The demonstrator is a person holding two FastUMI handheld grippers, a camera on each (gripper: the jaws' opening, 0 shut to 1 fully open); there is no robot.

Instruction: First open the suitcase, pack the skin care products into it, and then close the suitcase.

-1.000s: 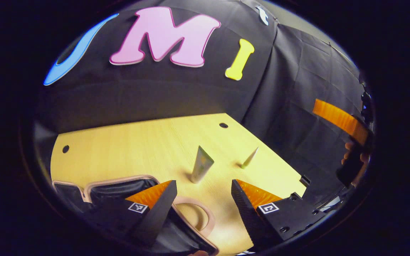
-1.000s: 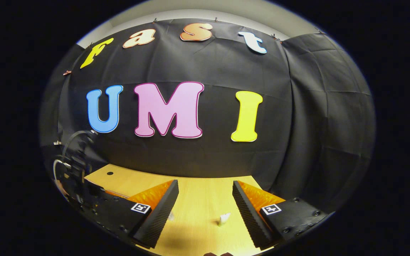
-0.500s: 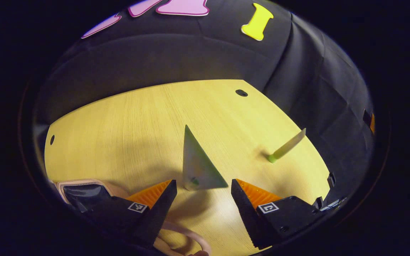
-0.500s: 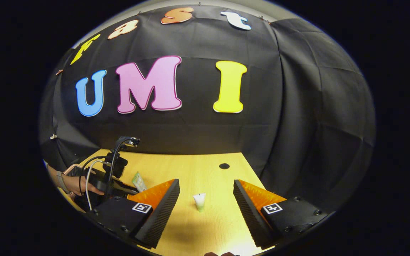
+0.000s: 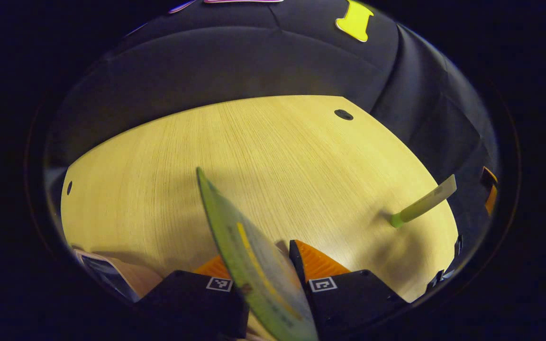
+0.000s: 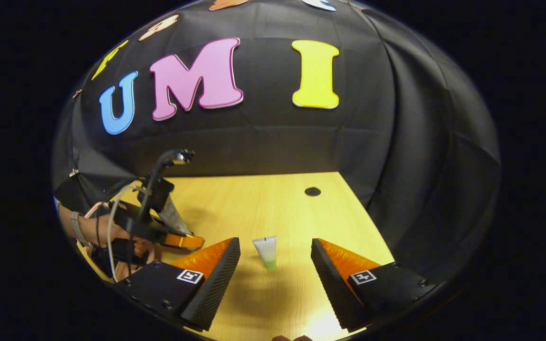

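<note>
In the left gripper view my left gripper (image 5: 275, 250) is shut on a large flat green tube (image 5: 249, 255), which slants up to the left between the fingers. A smaller tube (image 5: 422, 206) stands cap-down on the wooden table (image 5: 263, 151) to the right. In the right gripper view that small tube (image 6: 266, 251) stands just ahead of my right gripper (image 6: 275, 265), which is open with nothing between its fingers. At the left of that view a hand (image 6: 112, 233) holds the left gripper (image 6: 178, 239) with the big tube (image 6: 173, 215) in it. A pink corner of the suitcase (image 5: 107, 274) shows at lower left.
The table has round cable holes (image 5: 343, 114) (image 6: 312, 191) near its far right corner. Black cloth walls close the back and right sides. The suitcase rim (image 6: 94, 209) lies behind the hand at the table's left.
My left gripper moved forward onto the big green tube and shut on it. My right gripper tilted down and came closer to the small tube, staying open.
</note>
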